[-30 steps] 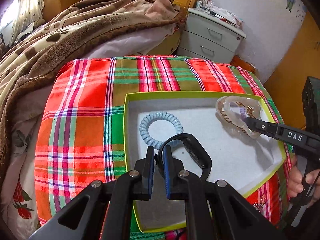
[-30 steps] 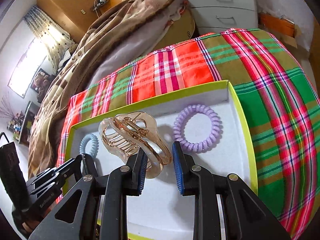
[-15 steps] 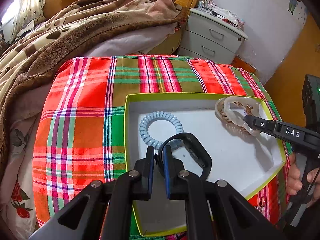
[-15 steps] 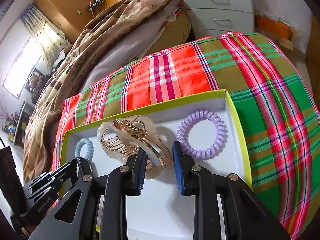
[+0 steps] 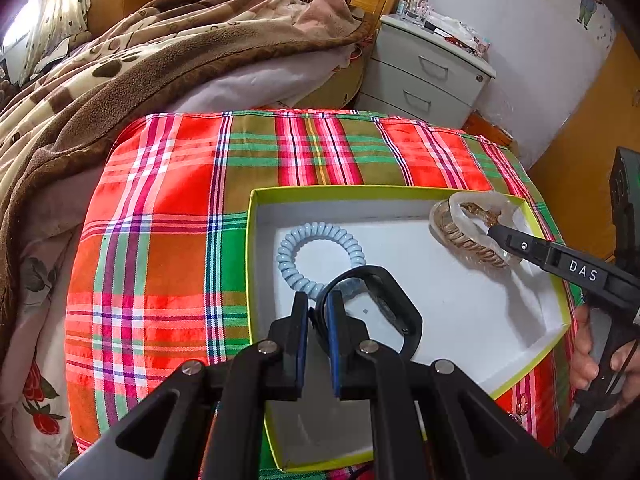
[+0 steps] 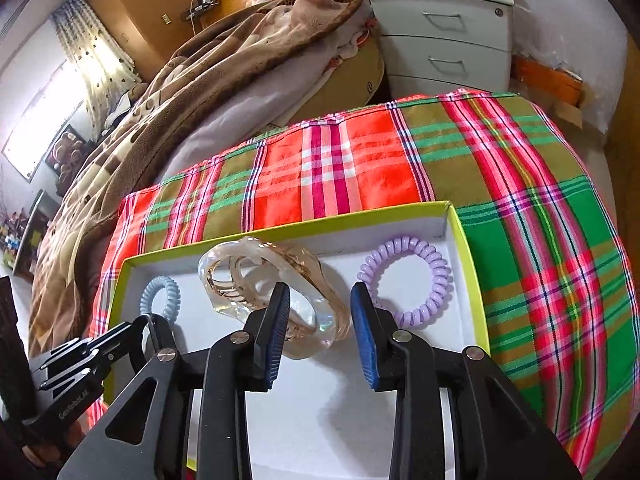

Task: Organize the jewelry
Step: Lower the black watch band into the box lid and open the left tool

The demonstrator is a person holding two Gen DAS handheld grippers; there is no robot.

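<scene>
Student: Hair claw clip (image 6: 280,296), clear with amber teeth: where does it lie relative to the right gripper (image 6: 320,320)?

Tutor: Between the two blue pads (image 6: 276,332), whose jaws are opening. The left pad is at the clip's near end; the right pad stands apart from it. The clip rests on the white floor of the green-rimmed box (image 6: 472,280).

Student: Its long axis?

Tutor: In the right wrist view it runs from the near end at the pads up and leftward towards the box's far wall, toothed side facing left. In the left wrist view the same clip (image 5: 468,236) sits in the far right corner of the box (image 5: 250,264).

Student: And the left gripper (image 5: 318,312)?

Tutor: Clamped on a black band (image 5: 384,296), a loop that extends rightward from the pads over the box floor.

Student: Any lettering?

Tutor: "DAS" on the right gripper's finger in the left wrist view; a small label on the left gripper in the right wrist view is not clearly legible.

Student: Farther out?

Tutor: A blue spiral hair tie (image 5: 320,256) beyond the band, a purple spiral hair tie (image 6: 408,280) to the right of the clip, all in the box upon a plaid cloth (image 6: 540,240).
</scene>
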